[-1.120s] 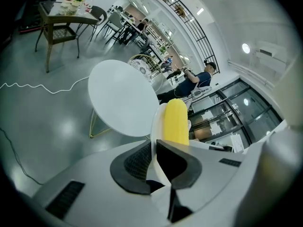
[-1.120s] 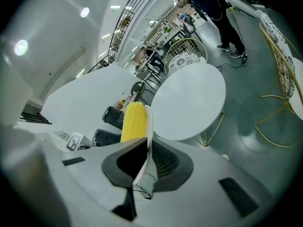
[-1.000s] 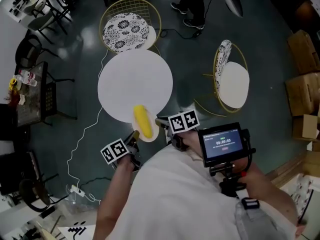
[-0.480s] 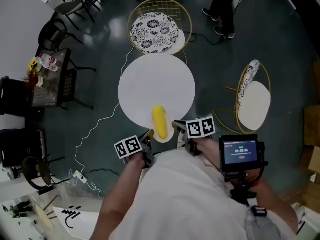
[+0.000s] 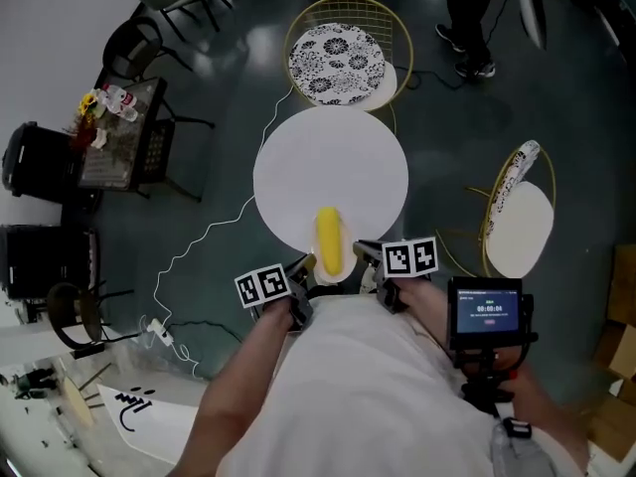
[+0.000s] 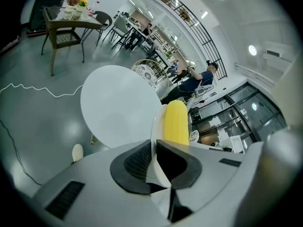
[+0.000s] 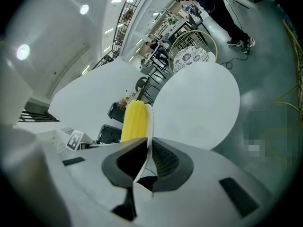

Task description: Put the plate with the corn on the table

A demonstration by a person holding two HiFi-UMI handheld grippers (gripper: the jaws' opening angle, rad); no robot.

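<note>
A yellow corn cob [image 5: 329,240] lies on a small white plate [image 5: 311,263], held over the near edge of the round white table [image 5: 331,172]. My left gripper [image 5: 302,275] is shut on the plate's left rim and my right gripper [image 5: 366,264] is shut on its right rim. In the left gripper view the plate [image 6: 155,126] stands edge-on between the jaws with the corn [image 6: 175,123] beside it. The right gripper view shows the plate rim [image 7: 149,124] pinched edge-on, the corn [image 7: 134,120] to its left and the table [image 7: 196,109] beyond.
A gold wire chair with a patterned cushion [image 5: 341,61] stands behind the table, and another gold chair [image 5: 519,217] to the right. A white cable [image 5: 214,232] trails over the dark floor at left. A person [image 5: 467,13] stands at the far back. A side table [image 5: 121,130] stands left.
The round table has come closer in view and the plate with the corn has moved forward, now overlapping the table's near edge. Both grippers keep their hold on the plate.
</note>
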